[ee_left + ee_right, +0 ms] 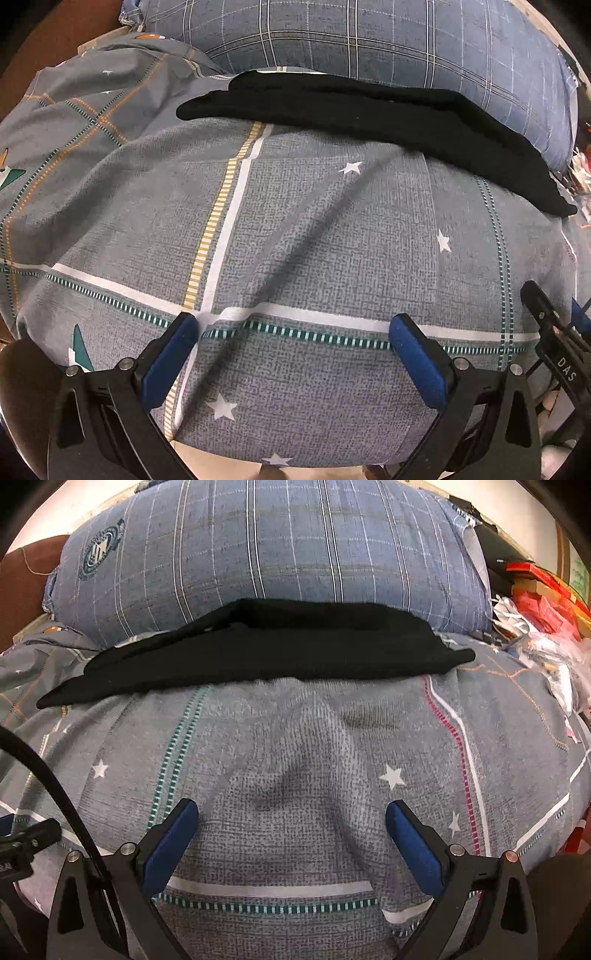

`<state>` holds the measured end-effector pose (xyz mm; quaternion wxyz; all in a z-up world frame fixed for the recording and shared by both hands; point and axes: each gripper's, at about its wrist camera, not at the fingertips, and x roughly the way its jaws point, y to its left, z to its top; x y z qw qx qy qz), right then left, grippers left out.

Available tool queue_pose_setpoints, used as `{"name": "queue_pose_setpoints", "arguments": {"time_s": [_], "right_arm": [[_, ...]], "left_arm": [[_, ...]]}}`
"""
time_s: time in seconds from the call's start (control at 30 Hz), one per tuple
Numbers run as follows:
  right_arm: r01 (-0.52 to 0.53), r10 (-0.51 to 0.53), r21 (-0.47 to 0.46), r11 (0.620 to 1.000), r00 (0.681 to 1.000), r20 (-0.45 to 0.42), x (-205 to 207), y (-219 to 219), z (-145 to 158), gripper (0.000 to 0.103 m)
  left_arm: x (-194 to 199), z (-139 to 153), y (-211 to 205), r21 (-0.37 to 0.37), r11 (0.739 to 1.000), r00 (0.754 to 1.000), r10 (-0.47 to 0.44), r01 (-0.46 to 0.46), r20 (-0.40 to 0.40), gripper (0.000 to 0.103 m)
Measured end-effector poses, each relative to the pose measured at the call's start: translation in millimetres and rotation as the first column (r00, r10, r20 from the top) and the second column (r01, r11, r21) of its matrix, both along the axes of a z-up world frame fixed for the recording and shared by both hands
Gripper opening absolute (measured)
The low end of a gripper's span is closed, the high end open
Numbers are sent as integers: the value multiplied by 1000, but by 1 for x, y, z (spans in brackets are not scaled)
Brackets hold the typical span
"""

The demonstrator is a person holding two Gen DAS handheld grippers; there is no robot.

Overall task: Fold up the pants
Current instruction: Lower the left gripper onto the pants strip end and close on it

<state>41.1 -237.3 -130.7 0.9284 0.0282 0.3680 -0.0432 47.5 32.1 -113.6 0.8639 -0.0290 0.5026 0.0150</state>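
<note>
Left tongs (pixel 291 326): spread wide, blue pads (pixel 171 360) well apart, nothing between them, hovering over the grey star-print bedcover (pixel 317 236); whether the tips touch the cloth cannot be told. Right tongs (pixel 291 812): likewise spread wide, blue pads (pixel 415 847) far apart, gripping nothing, poised above the same bedcover (pixel 306 760), contact with it not clear either. Part of the right tongs' black frame visible at the right edge of the left wrist view, cut off by the picture border, lettering "DAS" on it.

Black pants (pixel 369 114) lying on the bed well beyond both sets of tongs, stretched sideways as a long flat dark band, far edge against the blue plaid pillow (pixel 354 40). Same pants (pixel 258 650) in the right wrist view, tapering to a point at the left, thicker toward the right, touching the pillow (pixel 266 542) behind. Layers, waistband and leg openings hard to make out: fabric too dark for folds to show.

Bedcover rumpled into soft ridges between tongs and pants. Black cable (pixel 48 771) curving across the lower left of the right wrist view, its ends out of frame. Red boxes and clutter (pixel 543 609) at the far right, blurred and squeezed by the lens. Brown surface (pixel 55 40) at the upper left, only partly seen.
</note>
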Motion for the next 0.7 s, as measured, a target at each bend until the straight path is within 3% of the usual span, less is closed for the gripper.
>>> {"name": "queue_pose_setpoints", "arguments": {"time_s": [0.17, 0.27, 0.4, 0.5, 0.6, 0.7], "right_arm": [[1, -2, 13, 1000, 1000, 23, -4, -6, 4, 103], [0, -1, 28, 1000, 999, 35, -7, -9, 9, 103], [10, -11, 9, 1000, 994, 105, -15, -16, 28, 103], [-18, 17, 2, 1000, 986, 167, -15, -28, 49, 103], [-35, 18, 106, 994, 988, 156, -3, -62, 66, 103], [40, -61, 225, 974, 994, 87, 17, -113, 74, 103]], "left_arm": [[-7, 2, -4, 20, 999, 999, -44, 45, -32, 103], [-16, 18, 0, -12, 999, 999, -49, 49, -1, 79], [-18, 58, 11, -20, 998, 992, -57, 59, 112, 79], [-2, 80, 27, -35, 997, 989, -58, 63, 139, 81], [23, 90, 52, -79, 996, 993, -32, 40, 111, 81], [52, 90, 78, -103, 995, 996, 9, 0, 88, 81]]}}
